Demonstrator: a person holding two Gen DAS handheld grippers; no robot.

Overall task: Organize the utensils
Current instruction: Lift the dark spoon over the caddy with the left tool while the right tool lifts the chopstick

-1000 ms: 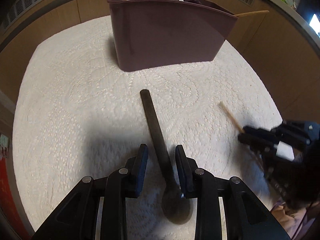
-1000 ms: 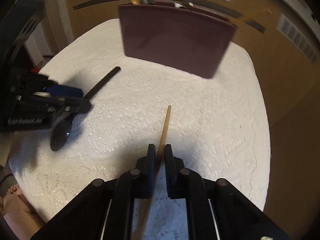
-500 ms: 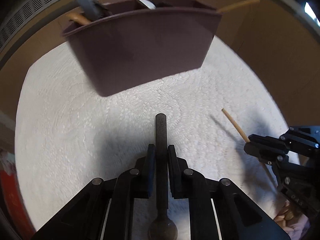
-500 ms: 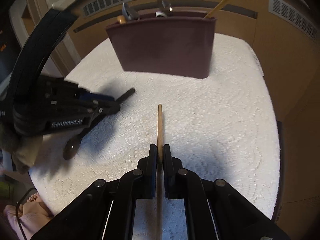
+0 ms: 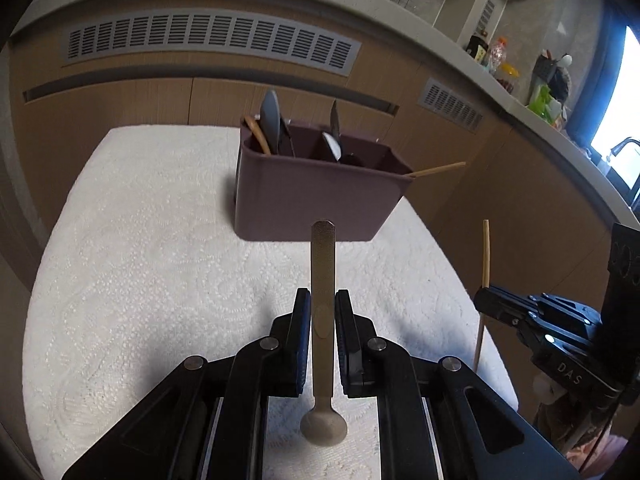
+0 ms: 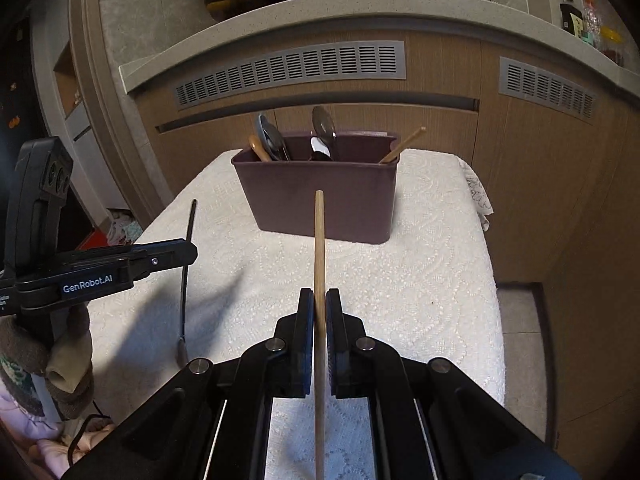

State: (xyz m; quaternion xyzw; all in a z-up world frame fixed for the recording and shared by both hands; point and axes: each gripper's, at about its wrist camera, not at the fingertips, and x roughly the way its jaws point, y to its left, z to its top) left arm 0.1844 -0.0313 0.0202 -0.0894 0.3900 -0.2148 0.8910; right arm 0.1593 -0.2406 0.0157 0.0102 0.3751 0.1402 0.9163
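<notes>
Ahead of me runs a curved wooden counter front point(image 6: 440, 92) with 2 grey vent grilles point(image 6: 292, 70) under a pale speckled countertop point(image 6: 320, 12). Bright daylight comes from a window point(image 5: 618, 120) at the far right.

left gripper point(image 5: 322, 312): jaws clamped on a spoon handle, tilted down over the table's near edge
right gripper point(image 6: 316, 312): jaws pinched tight on a wooden chopstick, tilted down, beside left
hand point(image 6: 60, 360): gloved, grips left gripper

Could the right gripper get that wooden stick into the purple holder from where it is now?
Probably yes. The right gripper is shut on the wooden chopstick, and only bare white cloth lies between it and the open-topped holder.
</notes>
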